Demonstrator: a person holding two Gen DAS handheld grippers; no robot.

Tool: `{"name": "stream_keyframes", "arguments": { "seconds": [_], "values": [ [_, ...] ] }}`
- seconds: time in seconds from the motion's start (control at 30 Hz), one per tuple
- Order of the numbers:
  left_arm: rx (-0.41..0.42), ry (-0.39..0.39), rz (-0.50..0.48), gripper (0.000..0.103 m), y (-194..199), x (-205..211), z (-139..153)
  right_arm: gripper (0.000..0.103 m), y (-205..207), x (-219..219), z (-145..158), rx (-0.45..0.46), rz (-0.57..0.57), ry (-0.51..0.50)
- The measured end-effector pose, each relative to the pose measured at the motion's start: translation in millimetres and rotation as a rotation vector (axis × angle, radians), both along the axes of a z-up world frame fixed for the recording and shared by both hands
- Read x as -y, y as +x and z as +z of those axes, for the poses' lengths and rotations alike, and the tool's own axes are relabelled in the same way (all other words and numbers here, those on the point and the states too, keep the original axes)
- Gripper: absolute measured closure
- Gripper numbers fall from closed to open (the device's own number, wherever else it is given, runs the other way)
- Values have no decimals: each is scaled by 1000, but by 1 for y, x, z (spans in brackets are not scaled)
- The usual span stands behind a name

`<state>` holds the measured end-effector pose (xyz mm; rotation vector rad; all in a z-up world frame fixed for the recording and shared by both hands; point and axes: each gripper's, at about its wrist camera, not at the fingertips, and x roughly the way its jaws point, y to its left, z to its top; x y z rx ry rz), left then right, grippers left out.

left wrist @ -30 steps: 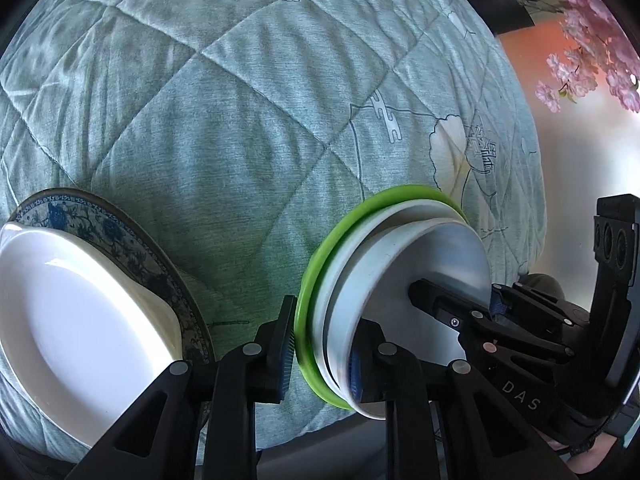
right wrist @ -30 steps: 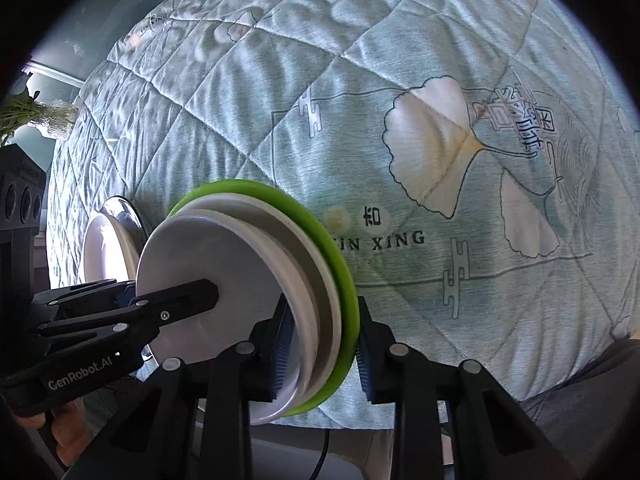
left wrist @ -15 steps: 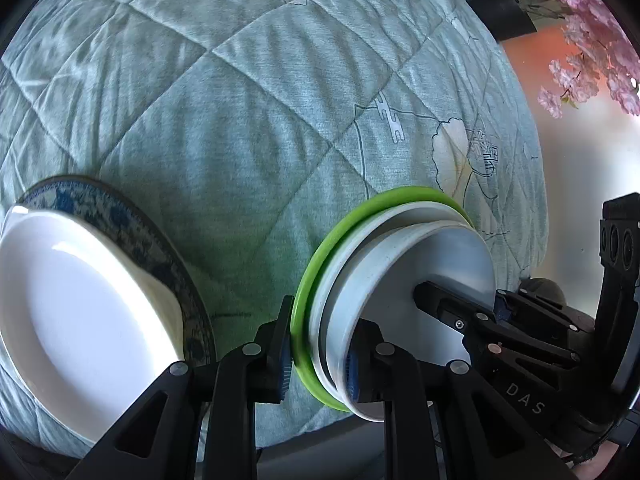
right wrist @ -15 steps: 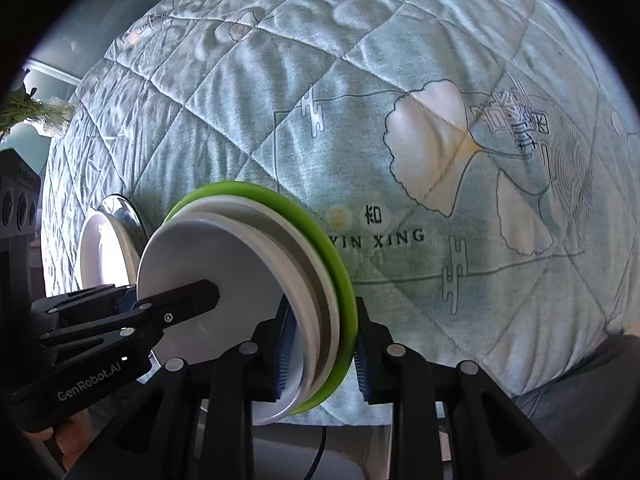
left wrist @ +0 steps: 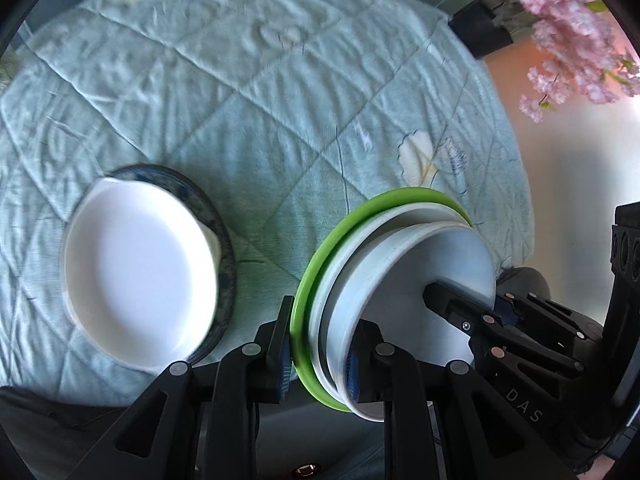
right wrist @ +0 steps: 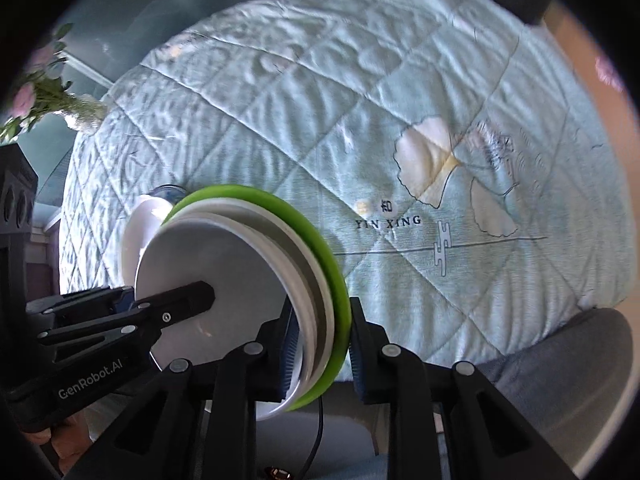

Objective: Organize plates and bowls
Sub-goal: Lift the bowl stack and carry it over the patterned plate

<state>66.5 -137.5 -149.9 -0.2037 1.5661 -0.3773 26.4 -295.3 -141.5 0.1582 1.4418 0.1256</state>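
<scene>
A stack of plates (left wrist: pixel 360 280), a green one under white ones, is held on edge above the quilted cloth. My left gripper (left wrist: pixel 320 354) is shut on one side of its rim. My right gripper (right wrist: pixel 320 354) is shut on the opposite side of the same stack (right wrist: pixel 256 280). Each gripper shows in the other's view, the right one (left wrist: pixel 500 328) and the left one (right wrist: pixel 120 312). A white plate (left wrist: pixel 140 276) lies on a blue patterned plate (left wrist: pixel 222 248) on the cloth to the left; its rim peeks out behind the stack in the right wrist view (right wrist: pixel 140 216).
The table is covered by a pale green quilted cloth (left wrist: pixel 260 100) printed with ginkgo leaves and "YIN XING" (right wrist: pixel 388 222). Pink blossoms (left wrist: pixel 580 32) hang at the far right, and a flower bunch (right wrist: pixel 44 100) stands at the far left.
Both grippers have lifted the stack higher and pulled back from the cloth; the white plate on the blue plate now appears farther off and fully in view.
</scene>
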Motion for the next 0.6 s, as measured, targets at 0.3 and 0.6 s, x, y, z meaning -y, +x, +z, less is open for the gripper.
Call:
{"name": "stream_keyframes", "arguments": {
  "seconds": [0.3, 0.6],
  "values": [
    [99, -13, 73, 85, -12, -45, 75, 83, -2, -34, 62, 114, 35, 20],
    [103, -1, 159, 86, -23, -114, 99, 83, -3, -90, 83, 136, 104, 43]
  ]
}}
